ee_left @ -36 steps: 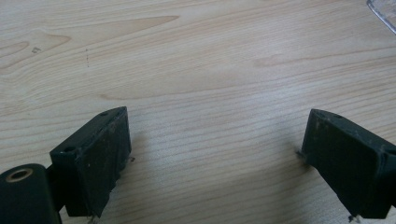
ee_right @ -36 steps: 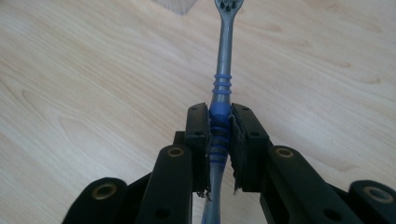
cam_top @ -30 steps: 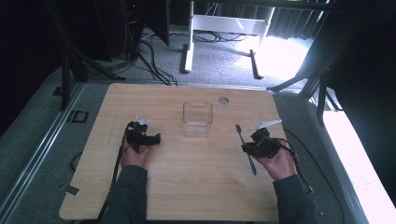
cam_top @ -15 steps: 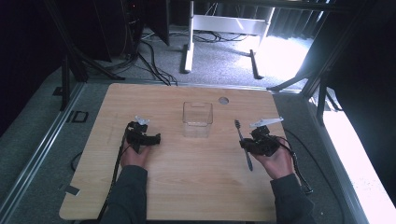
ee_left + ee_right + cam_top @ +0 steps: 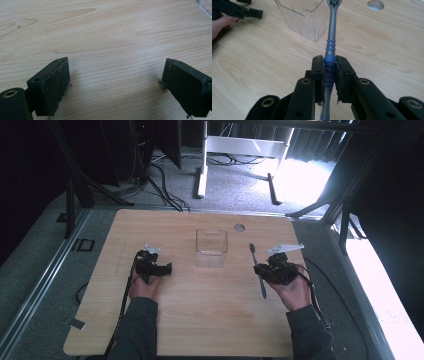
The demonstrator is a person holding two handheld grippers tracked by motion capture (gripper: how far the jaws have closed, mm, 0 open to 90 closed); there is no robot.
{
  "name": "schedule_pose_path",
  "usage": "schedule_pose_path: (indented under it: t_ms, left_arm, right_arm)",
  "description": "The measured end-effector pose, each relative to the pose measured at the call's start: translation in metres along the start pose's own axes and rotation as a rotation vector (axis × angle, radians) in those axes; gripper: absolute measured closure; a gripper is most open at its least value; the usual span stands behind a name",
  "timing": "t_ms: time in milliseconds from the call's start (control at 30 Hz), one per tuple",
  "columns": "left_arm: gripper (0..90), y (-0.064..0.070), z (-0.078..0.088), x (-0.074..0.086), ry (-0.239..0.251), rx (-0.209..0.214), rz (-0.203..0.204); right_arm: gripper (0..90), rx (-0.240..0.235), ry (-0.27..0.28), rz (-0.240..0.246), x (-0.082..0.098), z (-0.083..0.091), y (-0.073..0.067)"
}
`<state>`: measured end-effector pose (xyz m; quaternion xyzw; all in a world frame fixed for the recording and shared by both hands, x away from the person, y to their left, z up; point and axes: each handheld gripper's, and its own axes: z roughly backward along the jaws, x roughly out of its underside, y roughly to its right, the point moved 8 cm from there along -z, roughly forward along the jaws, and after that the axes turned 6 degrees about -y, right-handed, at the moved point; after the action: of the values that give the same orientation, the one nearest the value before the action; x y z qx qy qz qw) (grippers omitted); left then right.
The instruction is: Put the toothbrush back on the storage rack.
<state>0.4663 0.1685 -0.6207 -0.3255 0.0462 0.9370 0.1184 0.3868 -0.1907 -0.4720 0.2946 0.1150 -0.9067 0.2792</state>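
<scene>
A grey toothbrush [image 5: 331, 30] with blue grip rings is clamped between the pads of my right gripper [image 5: 329, 72]; its head points toward a clear plastic box [image 5: 300, 17]. From above, the toothbrush [image 5: 257, 270] lies along the table's depth just right of the clear box [image 5: 211, 248], held by the right gripper [image 5: 262, 270] at mid-handle. My left gripper [image 5: 167, 268] rests on the table left of the box. Its jaws stand wide apart over bare wood, the left gripper [image 5: 115, 82] with nothing between its fingers [image 5: 51, 82].
The wooden table [image 5: 200, 320] has a round hole [image 5: 239, 227] near its far edge, behind the box. Cables [image 5: 312, 290] trail from both grippers toward the person. A white frame [image 5: 240, 150] and cords lie on the floor beyond the table.
The right gripper with the toothbrush has shifted slightly toward the far side and a touch left, nearer the box. The left gripper has stayed put.
</scene>
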Motion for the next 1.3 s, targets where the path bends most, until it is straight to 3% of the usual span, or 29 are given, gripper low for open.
schedule_pose_path:
  t_ms: [1300]
  left_arm:
    - [8.2,0.000,0.000,0.000,0.000,0.000,0.000]
  right_arm:
    - [78.1,-0.037,0.209,-0.036,-0.032,0.020,-0.009]
